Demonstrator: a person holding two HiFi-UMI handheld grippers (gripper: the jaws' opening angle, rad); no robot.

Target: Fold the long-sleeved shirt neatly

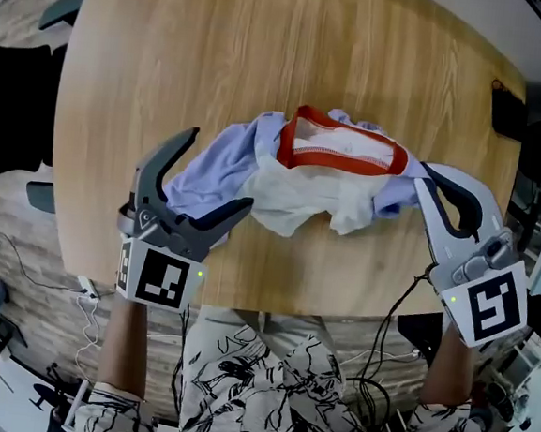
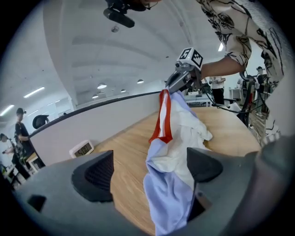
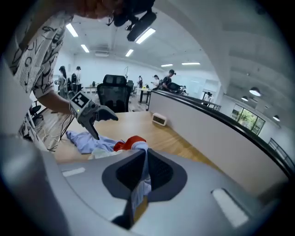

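The long-sleeved shirt [image 1: 320, 182] lies bunched near the front edge of the round wooden table [image 1: 266, 50]; it is lavender and white with a red-orange band. My left gripper [image 1: 220, 170] stands open around the shirt's lavender left end. In the left gripper view that cloth [image 2: 168, 193] hangs between the wide-apart pads and touches neither pad firmly. My right gripper [image 1: 423, 175] is shut on the shirt's lavender right end and holds it up off the table. A strip of the cloth [image 3: 140, 173] shows pinched between its closed pads.
A small white clock [image 2: 83, 148] stands on the table's far side by a low wall. A dark object [image 1: 510, 109] sits at the table's right edge. Cables [image 1: 385, 361] hang by the person's legs. An office chair [image 3: 114, 97] and people stand farther off.
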